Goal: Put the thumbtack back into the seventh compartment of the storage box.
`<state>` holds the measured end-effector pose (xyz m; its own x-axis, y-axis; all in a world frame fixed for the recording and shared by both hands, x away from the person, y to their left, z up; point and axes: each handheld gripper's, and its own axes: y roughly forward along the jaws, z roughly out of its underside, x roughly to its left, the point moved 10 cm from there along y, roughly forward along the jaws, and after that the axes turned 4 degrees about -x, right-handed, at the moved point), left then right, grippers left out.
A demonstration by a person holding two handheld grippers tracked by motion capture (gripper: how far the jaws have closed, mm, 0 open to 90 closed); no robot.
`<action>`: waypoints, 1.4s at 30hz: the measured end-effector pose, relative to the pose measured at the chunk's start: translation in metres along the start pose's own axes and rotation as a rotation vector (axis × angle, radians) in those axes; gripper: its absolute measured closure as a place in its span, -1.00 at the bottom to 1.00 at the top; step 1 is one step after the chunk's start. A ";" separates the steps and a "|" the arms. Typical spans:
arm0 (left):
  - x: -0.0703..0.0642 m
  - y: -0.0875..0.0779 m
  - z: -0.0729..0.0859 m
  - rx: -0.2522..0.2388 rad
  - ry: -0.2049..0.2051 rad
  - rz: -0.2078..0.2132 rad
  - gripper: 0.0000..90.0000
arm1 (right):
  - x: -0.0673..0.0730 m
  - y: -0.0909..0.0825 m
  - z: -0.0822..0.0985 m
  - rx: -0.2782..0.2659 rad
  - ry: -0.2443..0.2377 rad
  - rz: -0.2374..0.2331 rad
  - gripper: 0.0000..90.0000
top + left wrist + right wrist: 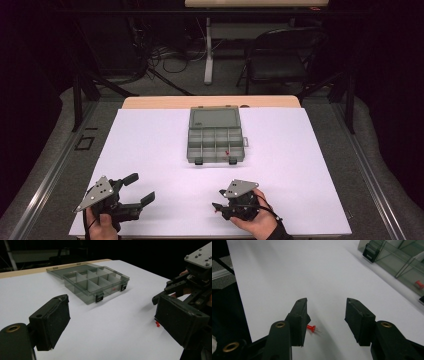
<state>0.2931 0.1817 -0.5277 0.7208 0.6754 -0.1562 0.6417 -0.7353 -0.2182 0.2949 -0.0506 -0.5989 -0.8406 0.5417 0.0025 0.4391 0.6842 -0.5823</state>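
A grey see-through compartment box (216, 145) sits open at mid-table, its lid (215, 117) laid back flat. One red push pin (419, 284) rests in a front compartment of the box (397, 257). Another red push pin (311, 328) lies on the white sheet, just beside the left jaw of my right gripper (327, 307), which is open and holds nothing. In the high view the right gripper (218, 198) is near the front edge, pointing left. My left gripper (141, 188) is at the front left, wide open and holding nothing. In the left gripper view the box (95, 283) and the loose pin (157, 324) are visible.
The white sheet (150, 150) covers a wooden table whose far edge (210, 102) shows behind the box. A black chair (280, 60) and a table leg (208, 50) stand beyond the table. Grey floor and rails run along both sides.
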 end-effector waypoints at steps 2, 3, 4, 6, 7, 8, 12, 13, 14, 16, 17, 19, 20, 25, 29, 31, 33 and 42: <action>0.000 0.000 0.000 -0.002 0.000 0.001 -0.73 | 0.000 0.001 0.003 0.009 0.000 -0.005 0.21; 0.000 0.000 0.000 -0.001 0.000 0.001 -0.73 | 0.001 0.002 0.004 0.009 0.000 -0.006 0.23; 0.000 0.000 0.000 0.001 0.001 0.001 -0.73 | 0.001 0.003 0.005 0.013 -0.004 -0.009 0.25; 0.000 0.000 0.000 -0.001 0.001 0.001 -0.73 | 0.003 0.004 0.008 0.024 -0.015 -0.016 0.30; 0.000 0.000 0.000 -0.001 0.000 0.001 -0.73 | 0.004 0.005 0.009 0.030 -0.016 -0.019 0.32; 0.000 0.000 0.000 0.001 0.000 0.000 -0.73 | 0.005 0.006 0.010 0.032 -0.019 -0.025 0.34; 0.000 0.000 0.000 0.002 0.000 0.002 -0.73 | 0.008 0.010 0.014 0.046 -0.020 -0.039 0.41; 0.000 0.000 0.000 0.002 0.000 0.002 -0.73 | 0.009 0.011 0.015 0.052 -0.021 -0.045 0.43; 0.000 0.000 0.000 0.002 0.000 0.002 -0.73 | 0.010 0.012 0.015 0.055 -0.023 -0.047 0.44; 0.000 0.000 0.000 0.003 0.000 0.002 -0.73 | 0.012 0.013 0.017 0.061 -0.026 -0.057 0.46; 0.000 0.000 0.000 0.002 0.000 0.002 -0.73 | 0.012 0.013 0.017 0.062 -0.029 -0.060 0.47; 0.000 0.000 0.000 0.002 0.000 0.002 -0.73 | 0.012 0.013 0.018 0.068 -0.019 -0.065 0.48; 0.000 0.000 0.000 0.002 0.000 0.003 -0.73 | 0.012 0.013 0.018 0.066 -0.019 -0.071 0.48; 0.000 0.000 0.000 0.003 0.000 0.002 -0.73 | 0.012 0.015 0.020 0.071 -0.013 -0.076 0.48; 0.000 0.000 0.000 0.003 0.000 0.002 -0.73 | 0.012 0.016 0.023 0.084 -0.022 -0.078 0.52; 0.000 -0.001 0.000 0.005 0.000 0.009 -0.73 | 0.012 0.017 0.023 0.087 -0.031 -0.075 0.56; 0.000 -0.001 0.000 0.006 0.000 0.009 -0.73 | 0.012 0.016 0.023 0.094 -0.037 -0.072 0.61; 0.000 0.000 0.000 0.003 0.000 0.002 -0.73 | 0.014 0.017 0.025 0.115 -0.042 -0.081 0.79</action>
<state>0.2930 0.1820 -0.5279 0.7222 0.6737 -0.1569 0.6392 -0.7367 -0.2208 0.2822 -0.0439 -0.6288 -0.8852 0.4647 0.0209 0.3323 0.6631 -0.6707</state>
